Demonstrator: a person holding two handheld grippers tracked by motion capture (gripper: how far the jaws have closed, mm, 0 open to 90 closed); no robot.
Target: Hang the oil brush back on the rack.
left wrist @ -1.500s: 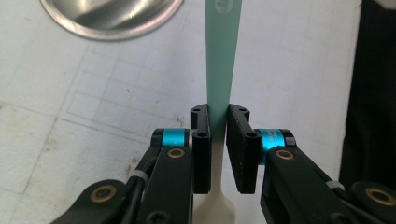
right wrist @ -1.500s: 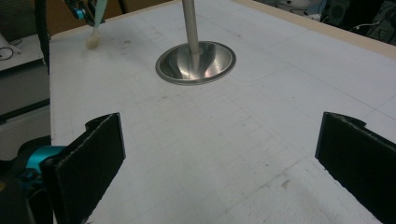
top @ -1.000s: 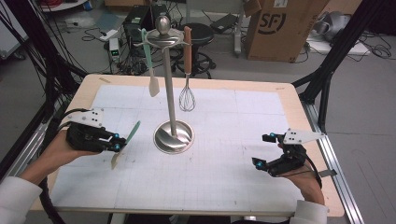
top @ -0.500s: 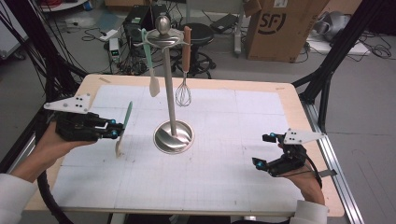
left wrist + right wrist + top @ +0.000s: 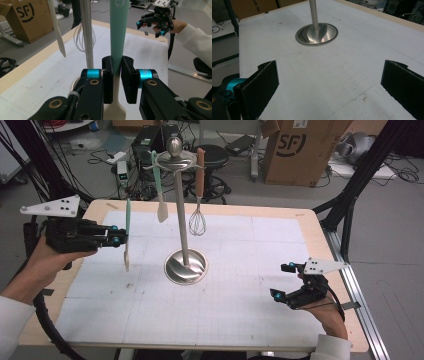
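Spatula in left claw | rack pole just beside | whisk beyond

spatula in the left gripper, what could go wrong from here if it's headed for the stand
The left gripper pinches the green-handled spatula at a narrow part of its handle, so it could pivot or slip between the jaws. The utensil stand is tall on a small base, and a bump may rock it. The hanging spatula and whisk hang close to the pole and might be knocked swinging.
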